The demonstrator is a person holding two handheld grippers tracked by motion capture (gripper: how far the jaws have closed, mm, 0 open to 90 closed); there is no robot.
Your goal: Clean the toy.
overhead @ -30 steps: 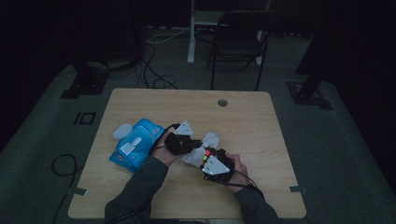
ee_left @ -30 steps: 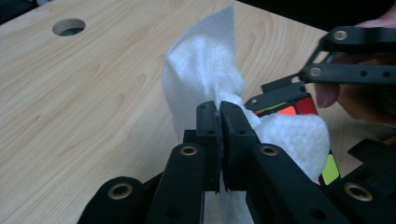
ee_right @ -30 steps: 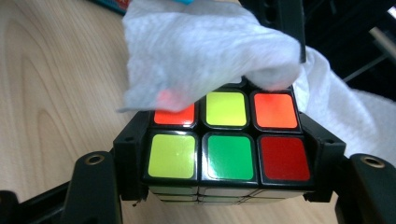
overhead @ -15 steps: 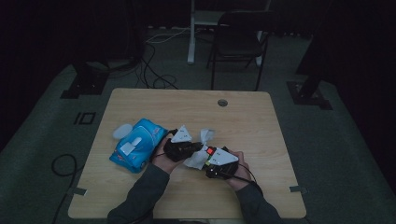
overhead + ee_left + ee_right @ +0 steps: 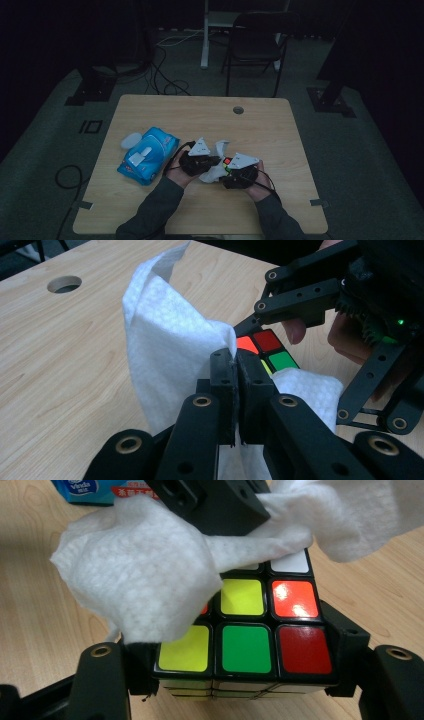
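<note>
A Rubik's cube sits clamped between the two fingers of my right gripper, its face with yellow, green, red and orange squares turned toward the camera. A white wet wipe lies draped across the upper left of that face. My left gripper is shut on a fold of the wipe, right against the cube. From above, both grippers meet at the table's front middle: left gripper, right gripper, with the wipe sticking up between them.
A blue wipes pack lies left of the hands, with a small white lid at its far left. The wooden table has a cable hole near its far edge. A chair stands behind the table.
The right hand with the cube has shifted slightly away from the front edge. The wipe has moved across the cube's face and now stands up higher between the grippers.
</note>
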